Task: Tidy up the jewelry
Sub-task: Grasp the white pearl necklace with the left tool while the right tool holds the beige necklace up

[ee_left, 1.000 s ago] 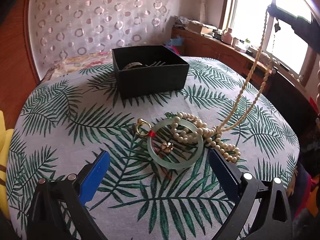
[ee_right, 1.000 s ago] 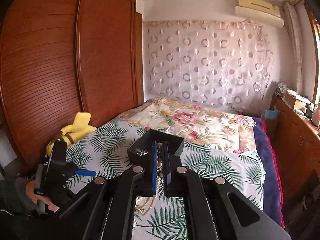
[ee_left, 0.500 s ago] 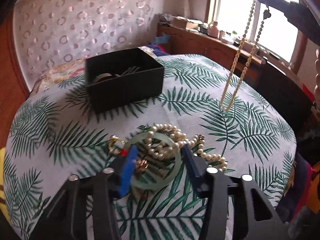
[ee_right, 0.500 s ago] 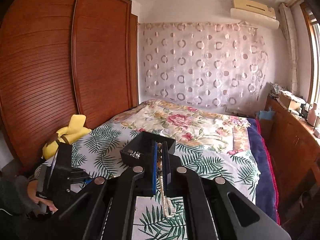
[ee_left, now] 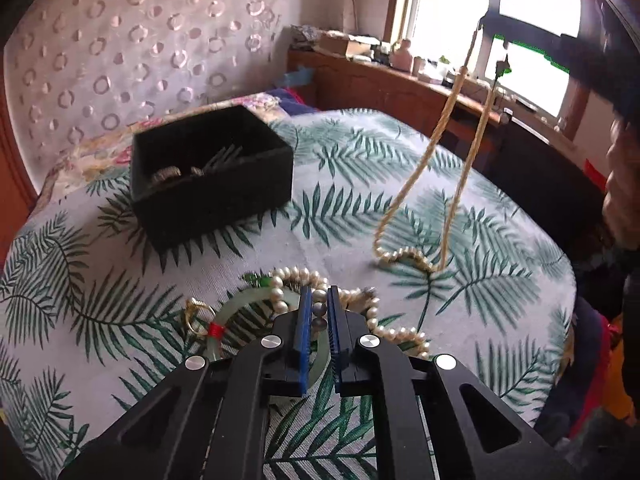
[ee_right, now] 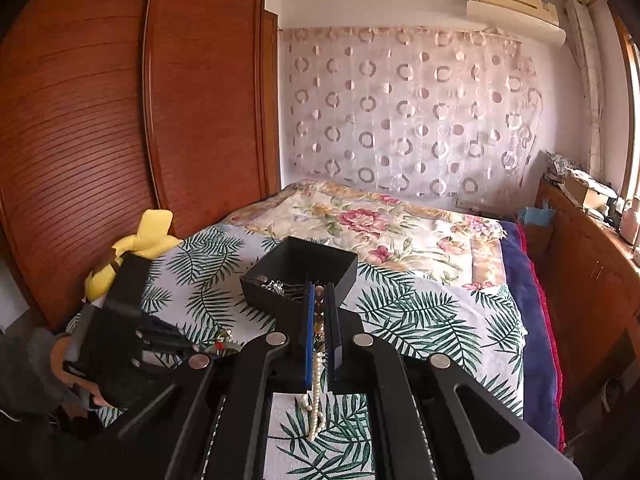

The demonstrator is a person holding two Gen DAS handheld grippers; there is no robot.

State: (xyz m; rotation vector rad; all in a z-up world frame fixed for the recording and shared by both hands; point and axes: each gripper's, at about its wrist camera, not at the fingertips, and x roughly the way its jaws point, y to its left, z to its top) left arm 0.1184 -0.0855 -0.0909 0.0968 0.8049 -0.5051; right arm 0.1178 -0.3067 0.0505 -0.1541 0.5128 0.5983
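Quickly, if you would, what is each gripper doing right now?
Left gripper: shut on the pearl strand.
Right gripper: shut on the necklace.

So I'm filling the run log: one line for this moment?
left tongs: shut on pearl necklace | right tongs: shut on bead necklace | box: open

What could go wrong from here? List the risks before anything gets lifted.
1. The left tongs have pinched the pearl strand lying across the green bangle; lifting may drag the bangle or the gold ring along.
2. The long necklace hanging from the right tongs trails on the cloth and may snag before reaching the black box.
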